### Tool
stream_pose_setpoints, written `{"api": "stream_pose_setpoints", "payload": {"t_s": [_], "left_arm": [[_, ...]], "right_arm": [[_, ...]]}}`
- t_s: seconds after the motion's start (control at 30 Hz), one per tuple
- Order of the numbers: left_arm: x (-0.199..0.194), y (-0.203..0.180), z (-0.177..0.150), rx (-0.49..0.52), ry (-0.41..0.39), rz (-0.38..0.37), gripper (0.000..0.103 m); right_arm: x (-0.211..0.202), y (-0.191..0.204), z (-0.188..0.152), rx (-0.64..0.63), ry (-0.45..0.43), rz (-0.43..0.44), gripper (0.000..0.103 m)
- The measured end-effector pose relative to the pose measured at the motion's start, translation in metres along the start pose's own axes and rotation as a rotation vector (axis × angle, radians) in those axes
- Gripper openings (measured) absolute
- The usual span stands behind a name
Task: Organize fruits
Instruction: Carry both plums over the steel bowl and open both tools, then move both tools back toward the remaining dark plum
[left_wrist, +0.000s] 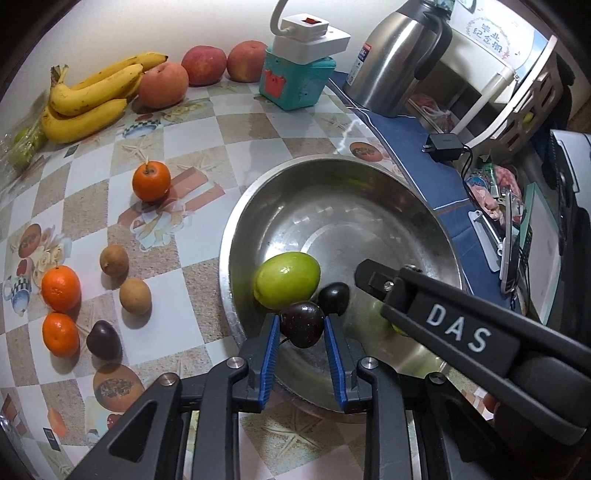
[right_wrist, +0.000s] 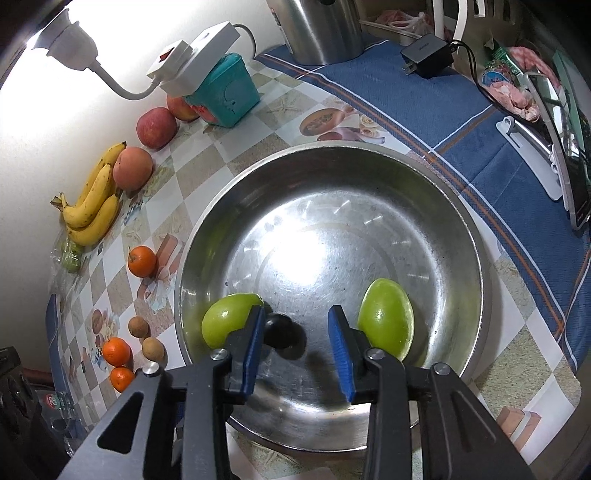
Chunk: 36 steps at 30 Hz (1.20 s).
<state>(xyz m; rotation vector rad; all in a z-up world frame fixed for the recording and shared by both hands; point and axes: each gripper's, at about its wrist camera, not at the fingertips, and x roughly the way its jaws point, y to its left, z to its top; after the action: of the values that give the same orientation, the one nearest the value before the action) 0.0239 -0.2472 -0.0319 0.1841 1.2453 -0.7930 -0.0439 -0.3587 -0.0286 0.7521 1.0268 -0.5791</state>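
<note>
A steel bowl holds two green fruits and a dark plum. My left gripper is shut on another dark plum and holds it over the bowl's near rim. My right gripper is open and empty over the bowl; its finger shows in the left wrist view. On the table lie a dark plum, two brown fruits, three oranges, bananas and three peaches.
A teal box with a white power strip stands at the back by the wall. A steel thermos, a black charger and clutter sit on the blue cloth to the right.
</note>
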Motion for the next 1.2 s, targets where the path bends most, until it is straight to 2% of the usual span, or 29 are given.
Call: {"api": "stream_pose_setpoints", "payload": {"t_s": [0.03, 0.1, 0.13, 0.33, 0.4, 0.53, 0.63, 0.7, 0.9, 1.03, 1.2], "left_arm": [[-0.001, 0.001, 0.000, -0.003, -0.001, -0.001, 0.031], [-0.003, 0.003, 0.001, -0.012, -0.006, -0.007, 0.047], [-0.004, 0.003, 0.001, -0.017, -0.011, -0.010, 0.050], [-0.013, 0.010, 0.005, -0.046, -0.034, -0.005, 0.053], [-0.015, 0.018, 0.007, -0.076, -0.036, 0.015, 0.058], [-0.021, 0.046, 0.007, -0.192, -0.045, 0.085, 0.069], [-0.027, 0.067, 0.005, -0.262, -0.060, 0.144, 0.079], [-0.032, 0.082, 0.003, -0.320, -0.059, 0.189, 0.084], [-0.045, 0.126, -0.012, -0.481, -0.056, 0.293, 0.100], [-0.056, 0.146, -0.021, -0.561, -0.073, 0.328, 0.103], [-0.068, 0.164, -0.026, -0.617, -0.100, 0.334, 0.103]], "right_arm": [[-0.001, 0.000, 0.000, 0.001, -0.004, 0.000, 0.037], [-0.003, 0.000, 0.001, 0.003, -0.010, -0.001, 0.037], [-0.004, 0.000, 0.001, 0.003, -0.014, -0.001, 0.037], [-0.008, -0.001, 0.002, 0.006, -0.023, -0.004, 0.037], [-0.008, -0.001, 0.002, 0.008, -0.021, -0.009, 0.038], [-0.005, 0.000, 0.001, 0.003, -0.010, -0.030, 0.054], [-0.003, 0.002, 0.000, -0.011, 0.000, -0.048, 0.060], [-0.002, 0.005, -0.001, -0.020, 0.007, -0.059, 0.068], [0.003, 0.014, -0.005, -0.052, 0.031, -0.064, 0.070], [0.006, 0.019, -0.009, -0.070, 0.048, -0.070, 0.082], [0.009, 0.024, -0.013, -0.084, 0.065, -0.076, 0.083]]}}
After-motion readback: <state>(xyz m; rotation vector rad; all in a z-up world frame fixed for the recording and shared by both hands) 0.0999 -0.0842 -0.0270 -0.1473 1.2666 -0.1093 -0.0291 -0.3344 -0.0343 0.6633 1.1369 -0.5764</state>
